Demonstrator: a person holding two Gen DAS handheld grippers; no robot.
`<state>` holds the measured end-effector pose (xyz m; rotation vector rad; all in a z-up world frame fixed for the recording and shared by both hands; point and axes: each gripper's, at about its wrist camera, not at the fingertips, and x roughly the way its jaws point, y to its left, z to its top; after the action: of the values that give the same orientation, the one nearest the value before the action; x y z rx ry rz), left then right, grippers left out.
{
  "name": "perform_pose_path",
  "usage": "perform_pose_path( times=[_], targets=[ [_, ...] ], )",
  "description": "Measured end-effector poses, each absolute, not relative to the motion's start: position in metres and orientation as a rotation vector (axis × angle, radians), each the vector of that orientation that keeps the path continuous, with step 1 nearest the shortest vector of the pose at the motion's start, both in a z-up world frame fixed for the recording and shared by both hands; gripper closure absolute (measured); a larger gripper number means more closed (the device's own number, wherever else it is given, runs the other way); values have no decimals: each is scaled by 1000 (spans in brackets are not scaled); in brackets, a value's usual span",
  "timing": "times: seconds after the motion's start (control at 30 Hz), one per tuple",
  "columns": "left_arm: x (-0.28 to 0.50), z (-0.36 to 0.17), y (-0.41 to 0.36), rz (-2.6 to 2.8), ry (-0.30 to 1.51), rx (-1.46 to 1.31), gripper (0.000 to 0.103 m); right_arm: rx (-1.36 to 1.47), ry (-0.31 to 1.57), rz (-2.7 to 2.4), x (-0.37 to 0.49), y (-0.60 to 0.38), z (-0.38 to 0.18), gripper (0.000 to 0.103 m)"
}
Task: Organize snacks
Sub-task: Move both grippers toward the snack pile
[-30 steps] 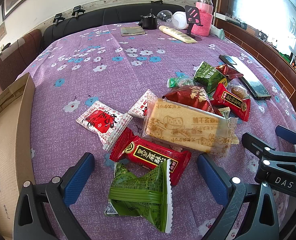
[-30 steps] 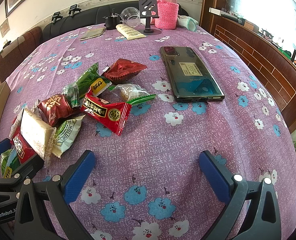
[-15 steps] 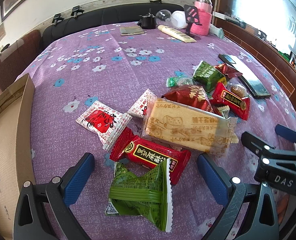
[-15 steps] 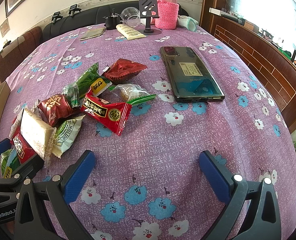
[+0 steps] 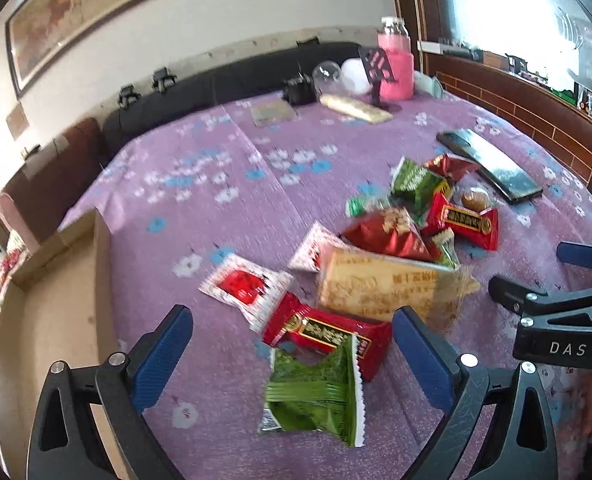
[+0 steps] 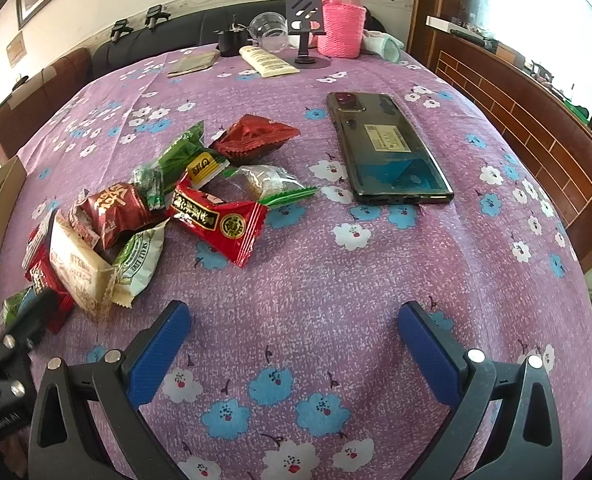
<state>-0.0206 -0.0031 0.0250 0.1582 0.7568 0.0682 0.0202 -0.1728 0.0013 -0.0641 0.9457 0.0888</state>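
left fingers (image 5: 292, 354): mine, spread wide, holding nothing, above green packet (image 5: 316, 396) and red packet (image 5: 328, 332) at the near edge of the pile
right fingers (image 6: 294, 344): mine, spread wide too, nothing between them, over bare tabletop (image 6: 336, 280)
snacks: loose pile mid-tabletop; cracker pack (image 5: 380, 284) lies across the red packet, white-red sachet (image 5: 244, 286) just left of it, dark red pouch (image 5: 388, 234) behind
box: cardboard box (image 5: 56, 312) at left tabletop edge, no snacks visible in it
phone (image 6: 388, 148): flat, right of the pile, apart from it
far edge: pink bottle (image 6: 342, 28)
blur: left view smeared
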Motion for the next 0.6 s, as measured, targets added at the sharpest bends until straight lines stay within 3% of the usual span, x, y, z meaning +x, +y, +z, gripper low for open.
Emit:
perform_pose_path(
  times=[0.6],
  targets=[
    [-23,31,0,73,720,154,7,-67,943,98,19,-173,1,0]
  ],
)
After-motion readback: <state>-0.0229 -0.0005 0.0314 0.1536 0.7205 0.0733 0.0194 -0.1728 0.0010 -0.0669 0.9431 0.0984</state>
